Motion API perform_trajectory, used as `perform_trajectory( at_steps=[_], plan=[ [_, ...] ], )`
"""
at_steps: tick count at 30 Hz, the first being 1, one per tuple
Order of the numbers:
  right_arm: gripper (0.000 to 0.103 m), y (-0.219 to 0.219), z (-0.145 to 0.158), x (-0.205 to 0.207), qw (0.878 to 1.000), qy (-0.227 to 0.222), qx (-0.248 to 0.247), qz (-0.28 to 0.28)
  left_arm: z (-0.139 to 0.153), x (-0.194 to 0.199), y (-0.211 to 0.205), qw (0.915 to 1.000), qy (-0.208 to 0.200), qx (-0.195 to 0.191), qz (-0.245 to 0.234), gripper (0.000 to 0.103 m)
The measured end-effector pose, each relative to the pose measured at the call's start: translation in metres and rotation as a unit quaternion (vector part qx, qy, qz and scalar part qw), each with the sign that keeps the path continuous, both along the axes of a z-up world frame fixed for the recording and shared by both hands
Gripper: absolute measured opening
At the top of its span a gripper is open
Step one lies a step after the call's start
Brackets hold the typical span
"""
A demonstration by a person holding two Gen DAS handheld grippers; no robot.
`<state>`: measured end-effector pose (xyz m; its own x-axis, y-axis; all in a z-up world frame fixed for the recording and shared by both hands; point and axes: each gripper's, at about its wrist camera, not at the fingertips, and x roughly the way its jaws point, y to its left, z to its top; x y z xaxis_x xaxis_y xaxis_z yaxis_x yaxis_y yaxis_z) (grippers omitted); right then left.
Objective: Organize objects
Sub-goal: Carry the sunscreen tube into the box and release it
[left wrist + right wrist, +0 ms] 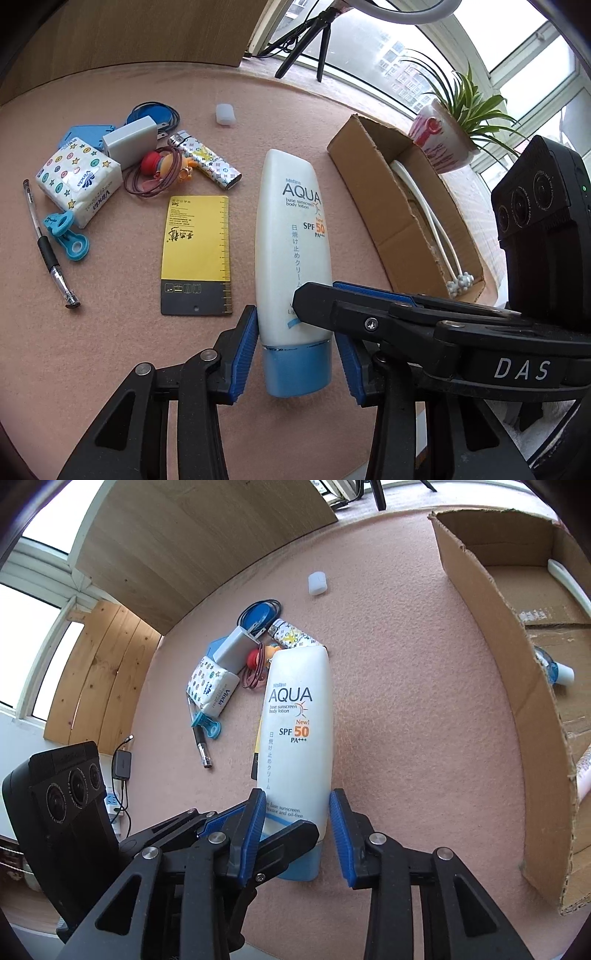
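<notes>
A white sunscreen tube [291, 229] with a blue cap points away from me, just above the pink table mat. My left gripper [297, 354] is shut on its lower end, blue pads pressing both sides near the cap. My right gripper [297, 827] grips the same tube [299, 731] a little above the cap, its pads against both edges. In the left wrist view one right finger [332, 306] crosses in front of the tube. A left finger [288, 834] crosses it in the right wrist view. The open cardboard box [369, 162] lies to the right.
Left of the tube lie a yellow ruler card [197, 254], a tissue pack [79, 181], a pen [50, 243], a blue clip [68, 236], a lighter [205, 162] and a charger [129, 142]. The box [498, 646] holds a white cable [439, 240] and a small bottle [557, 672]. A potted plant [443, 136] stands behind it.
</notes>
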<state>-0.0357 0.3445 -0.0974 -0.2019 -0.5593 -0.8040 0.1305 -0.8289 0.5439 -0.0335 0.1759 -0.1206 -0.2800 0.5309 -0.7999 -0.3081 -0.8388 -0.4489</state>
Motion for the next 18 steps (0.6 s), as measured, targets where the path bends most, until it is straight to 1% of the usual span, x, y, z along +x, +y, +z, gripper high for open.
perform_trajectory(
  at_steps=[12,18],
  plan=[
    [0.032,0.045,0.043,0.001,0.998,0.049,-0.008,-0.047,0.043,-0.01,0.048,0.9982,0.049,0.01,-0.034,0.045],
    [0.032,0.07,0.058,-0.002,0.995,0.072,-0.001,-0.071,0.057,-0.015,0.081,0.9963,0.061,0.013,-0.059,0.045]
  ],
)
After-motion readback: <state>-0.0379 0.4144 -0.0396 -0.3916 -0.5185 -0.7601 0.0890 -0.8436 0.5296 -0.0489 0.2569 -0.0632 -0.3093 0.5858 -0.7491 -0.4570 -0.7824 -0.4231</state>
